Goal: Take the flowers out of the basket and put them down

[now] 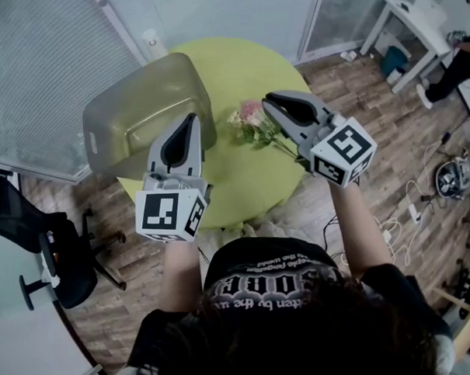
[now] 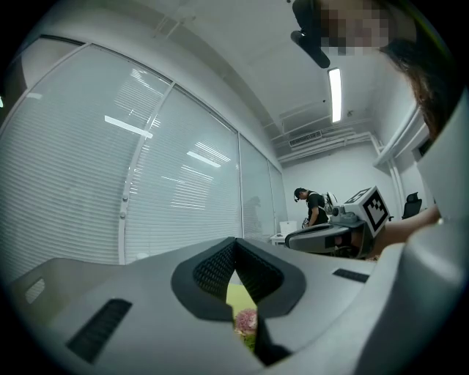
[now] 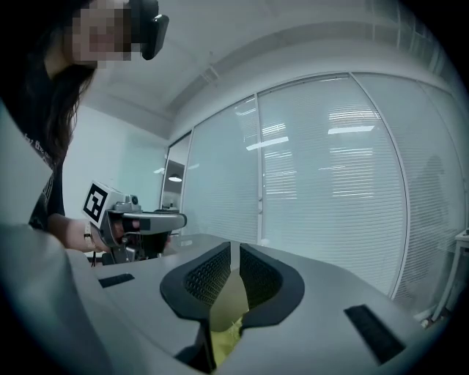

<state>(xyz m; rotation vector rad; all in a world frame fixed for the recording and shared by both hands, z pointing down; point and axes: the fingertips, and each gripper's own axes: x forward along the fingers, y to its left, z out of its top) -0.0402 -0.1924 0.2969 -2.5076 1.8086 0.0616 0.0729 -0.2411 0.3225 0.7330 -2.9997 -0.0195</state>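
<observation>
Two grippers were in your hands, both raised over a round yellow-green table [image 1: 237, 58].

- Your left gripper [image 1: 191, 119]: jaws closed tip to tip, nothing between them. From the head view it overlapped the near corner of the basket.
- Your right gripper [image 1: 268, 102]: jaws drawn together, nothing held. Only the table top showed through the slit below the pads.
- Flowers [image 1: 251, 120]: pink heads with green stems, lying on the table outside the basket, between your two grippers and nearer the right one. Their stem ends ran under your right gripper in the head view.
- Basket [image 1: 149, 101]: a cloudy plastic tub on the left of the table, just beside the flowers.
- Around you: a black office chair [image 1: 59, 260] on the wooden floor [image 1: 371, 107] at left, window blinds [image 1: 43, 67] behind the table, a white desk [image 1: 415, 27] and a person [image 1: 459, 60] at upper right, cables [image 1: 411, 206] on the floor at right.
</observation>
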